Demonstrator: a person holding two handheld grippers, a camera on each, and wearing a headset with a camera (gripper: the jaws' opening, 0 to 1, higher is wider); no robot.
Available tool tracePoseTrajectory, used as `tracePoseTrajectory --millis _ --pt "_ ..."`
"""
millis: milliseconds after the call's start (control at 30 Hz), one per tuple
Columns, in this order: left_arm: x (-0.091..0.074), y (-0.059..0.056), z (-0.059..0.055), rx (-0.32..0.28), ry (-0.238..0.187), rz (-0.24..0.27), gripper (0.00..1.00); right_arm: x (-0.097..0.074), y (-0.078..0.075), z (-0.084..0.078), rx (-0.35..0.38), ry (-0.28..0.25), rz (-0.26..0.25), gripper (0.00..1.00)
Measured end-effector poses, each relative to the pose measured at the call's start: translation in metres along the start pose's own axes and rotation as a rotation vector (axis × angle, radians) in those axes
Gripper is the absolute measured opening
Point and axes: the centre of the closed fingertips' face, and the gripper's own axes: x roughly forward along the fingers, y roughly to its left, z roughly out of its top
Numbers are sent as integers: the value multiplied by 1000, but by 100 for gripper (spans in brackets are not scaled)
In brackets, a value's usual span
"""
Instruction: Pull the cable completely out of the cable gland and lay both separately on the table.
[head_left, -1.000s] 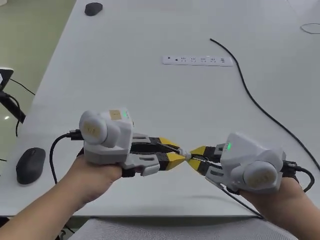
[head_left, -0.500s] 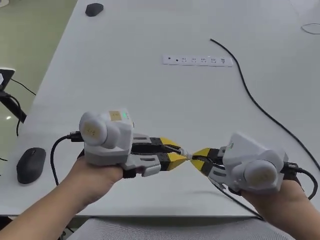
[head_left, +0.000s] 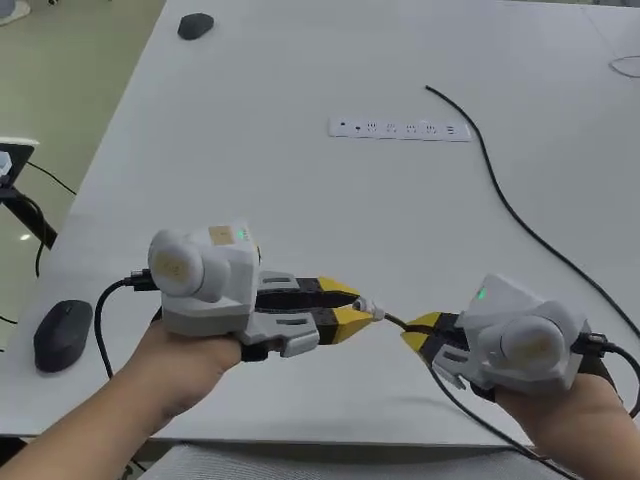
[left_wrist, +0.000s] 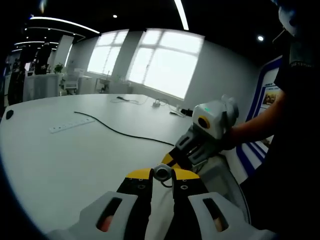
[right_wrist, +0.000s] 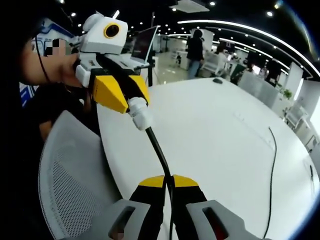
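- Your left gripper (head_left: 362, 308) is pinching the small white plastic cable gland (right_wrist: 140, 114).
- Your right gripper (head_left: 412, 331), near the gland, is clamping the thin black cable (right_wrist: 157, 146) (not fully out yet).

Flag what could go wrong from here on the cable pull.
1. The right gripper pinches the thin cable at its jaw tips; it may slip instead of drawing it out of the gland.
2. Both are held near the front edge of the table; a freed part could drop off.

White cable gland (right_wrist: 139, 114) w/ black cable (right_wrist: 159, 150) sticking out taut, both midair.
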Motion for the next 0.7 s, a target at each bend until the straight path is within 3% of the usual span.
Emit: tracePoseTrajectory --millis 433,700 --pt "6 2 2 -7 0 34 15 -7 -10 -29 47 26 0 0" --pt "6 5 -3 -22 1 77 15 -10 -16 -28 24 17 21 0"
